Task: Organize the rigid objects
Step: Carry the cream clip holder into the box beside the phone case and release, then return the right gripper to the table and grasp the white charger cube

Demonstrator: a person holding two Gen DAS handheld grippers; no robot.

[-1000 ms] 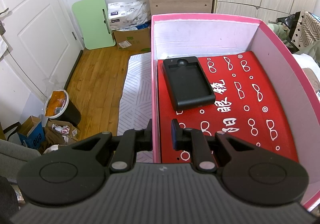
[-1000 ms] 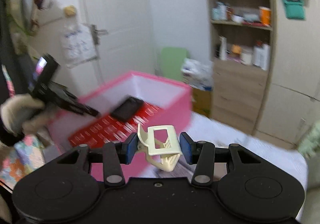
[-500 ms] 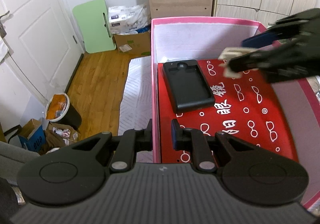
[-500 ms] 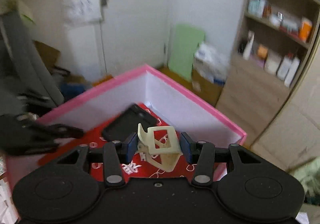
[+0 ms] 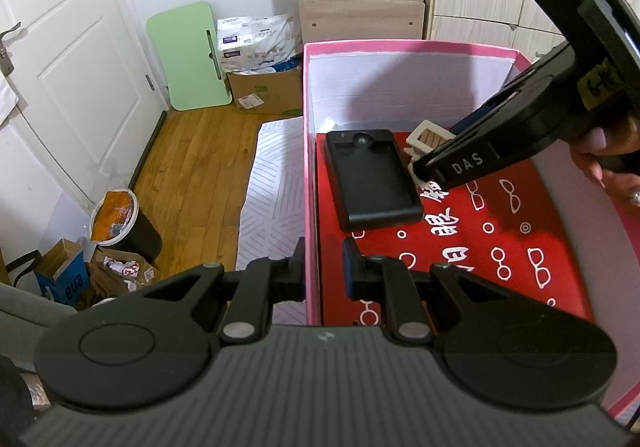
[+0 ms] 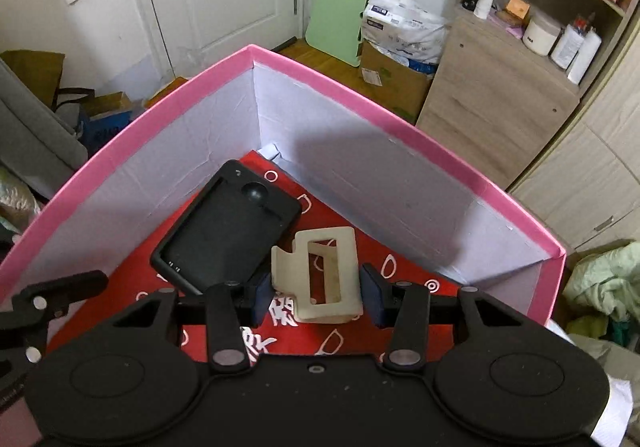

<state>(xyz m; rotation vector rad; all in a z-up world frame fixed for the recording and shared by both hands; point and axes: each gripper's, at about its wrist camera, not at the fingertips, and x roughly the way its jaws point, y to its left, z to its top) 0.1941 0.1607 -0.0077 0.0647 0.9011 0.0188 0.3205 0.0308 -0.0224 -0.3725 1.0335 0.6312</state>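
A pink box (image 5: 408,46) with white inner walls and a red patterned floor holds a black rectangular tray (image 5: 372,177). My left gripper (image 5: 323,271) is shut on the box's left wall (image 5: 310,207) near its front corner. My right gripper (image 6: 318,293) is inside the box, low over the red floor, with a cream hair clip (image 6: 320,273) between its fingers beside the black tray (image 6: 228,231). The right finger seems slightly off the clip. The right gripper (image 5: 416,167) and the clip (image 5: 426,135) also show in the left wrist view.
The box stands on a white striped cloth (image 5: 272,187). A wood floor (image 5: 192,167), a black bin (image 5: 124,223), a green board (image 5: 188,55), cardboard boxes (image 5: 264,91) and a shelf unit (image 5: 360,7) lie to the left and behind. A wardrobe (image 6: 592,167) stands to the right.
My right gripper has swung over the box rim and come down inside it with the clip, ending next to the black tray. My left gripper has stayed on the box wall.
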